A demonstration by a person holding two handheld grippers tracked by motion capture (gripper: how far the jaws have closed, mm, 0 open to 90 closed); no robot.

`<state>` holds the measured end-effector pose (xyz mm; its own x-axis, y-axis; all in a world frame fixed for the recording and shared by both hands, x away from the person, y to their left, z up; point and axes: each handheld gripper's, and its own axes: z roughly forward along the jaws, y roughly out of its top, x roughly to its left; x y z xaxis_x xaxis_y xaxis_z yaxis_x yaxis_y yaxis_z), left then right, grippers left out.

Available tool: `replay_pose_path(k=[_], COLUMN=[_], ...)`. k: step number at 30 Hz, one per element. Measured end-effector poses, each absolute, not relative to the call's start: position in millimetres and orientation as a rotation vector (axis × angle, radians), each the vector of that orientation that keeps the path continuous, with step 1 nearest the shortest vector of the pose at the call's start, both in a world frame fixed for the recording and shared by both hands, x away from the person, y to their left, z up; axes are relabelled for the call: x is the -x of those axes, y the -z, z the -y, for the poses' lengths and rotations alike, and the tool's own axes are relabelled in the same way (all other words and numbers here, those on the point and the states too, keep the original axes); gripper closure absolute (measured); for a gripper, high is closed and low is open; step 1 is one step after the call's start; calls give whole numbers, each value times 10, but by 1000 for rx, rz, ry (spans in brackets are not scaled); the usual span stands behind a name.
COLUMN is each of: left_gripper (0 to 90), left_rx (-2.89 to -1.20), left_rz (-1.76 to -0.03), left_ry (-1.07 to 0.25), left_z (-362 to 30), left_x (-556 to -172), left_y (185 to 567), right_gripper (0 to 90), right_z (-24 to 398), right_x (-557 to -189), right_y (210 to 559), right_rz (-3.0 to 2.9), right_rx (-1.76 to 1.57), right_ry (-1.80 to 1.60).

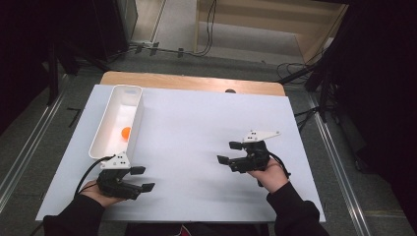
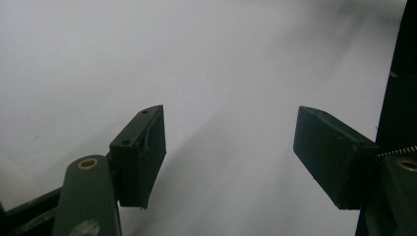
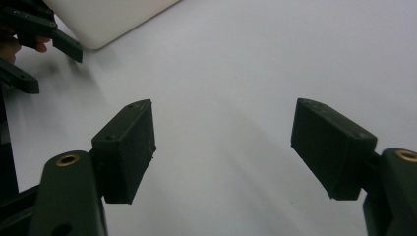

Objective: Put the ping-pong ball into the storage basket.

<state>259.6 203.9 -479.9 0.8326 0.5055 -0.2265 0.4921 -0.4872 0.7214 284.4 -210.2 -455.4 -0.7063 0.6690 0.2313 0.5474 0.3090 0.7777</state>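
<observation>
Lying lengthwise away: white bin [image 1: 110, 129].

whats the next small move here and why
Probably nothing more than resting the grippers. The orange ball already lies inside the white bin, and both the left gripper and the right gripper hang open with nothing between their jaws over the bare white table.
</observation>
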Motion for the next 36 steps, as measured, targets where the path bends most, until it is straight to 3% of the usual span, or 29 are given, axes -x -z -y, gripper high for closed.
replay_pose_path(k=[36], left_gripper=[288], left_rx=[-2174], left_rz=[-728], left_ry=[-28], left_z=[-2034], left_x=[-2600], left_y=[4802], right_gripper=[233], right_z=[2539], right_x=[-2386], right_y=[4815], right_rz=[-2393], right_rx=[-1293], right_ry=[-1280])
